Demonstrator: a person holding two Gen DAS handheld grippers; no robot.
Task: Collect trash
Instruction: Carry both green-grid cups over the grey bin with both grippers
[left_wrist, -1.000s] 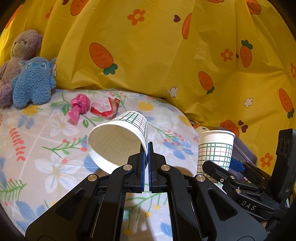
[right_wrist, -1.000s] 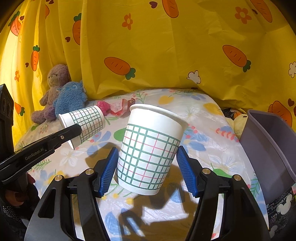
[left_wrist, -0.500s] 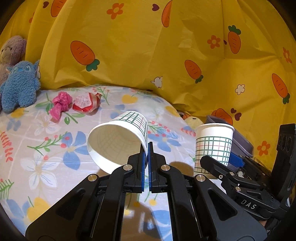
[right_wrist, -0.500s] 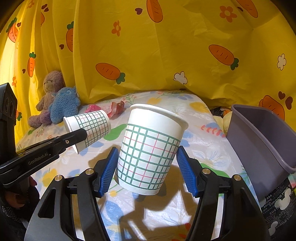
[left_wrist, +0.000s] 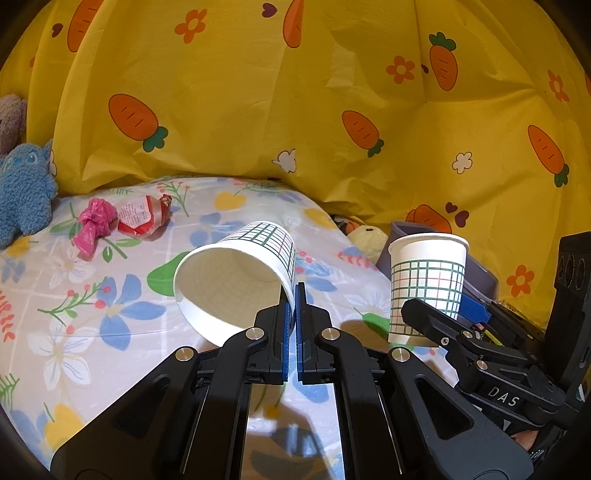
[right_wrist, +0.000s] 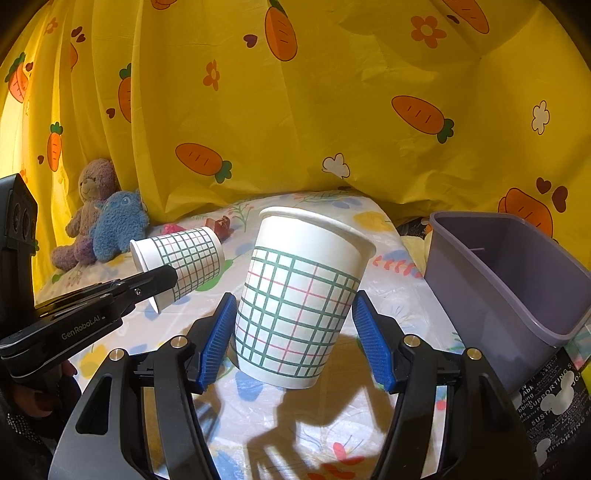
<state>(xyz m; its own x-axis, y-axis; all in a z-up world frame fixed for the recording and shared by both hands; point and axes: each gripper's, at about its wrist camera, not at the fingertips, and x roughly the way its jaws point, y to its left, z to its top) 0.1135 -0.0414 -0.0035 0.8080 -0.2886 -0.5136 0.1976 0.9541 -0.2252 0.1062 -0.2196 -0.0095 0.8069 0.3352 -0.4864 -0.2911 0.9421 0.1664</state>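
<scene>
A yellow carrot-print curtain (left_wrist: 240, 110) hangs behind a table covered with a floral cloth (left_wrist: 74, 314). The left gripper (left_wrist: 295, 295) is clamped on the rim of a checked paper cup (left_wrist: 240, 273), which lies tilted with its mouth toward the camera, off the cloth. The right gripper (right_wrist: 293, 328) grips a second checked cup (right_wrist: 299, 299) by its sides, nearly upright and lifted clear of the cloth, just beside the purple bin (right_wrist: 509, 280). Only the left wrist view shows the pink wrapper (left_wrist: 94, 225) and the red packet (left_wrist: 142, 218) whole, lying on the cloth well away from the bin, near the blue plush (left_wrist: 24, 192); the bin there is mostly hidden behind the second cup. Only the right wrist view shows the bin's open interior, the brown teddy bear (right_wrist: 86, 206) whole, and the left gripper's outer finger (right_wrist: 147, 282) across the first cup. Compared with one second ago, both grips are unchanged, the bin appears larger and closer in the right view, and the plush toys have shifted toward the left edge of the left view.
</scene>
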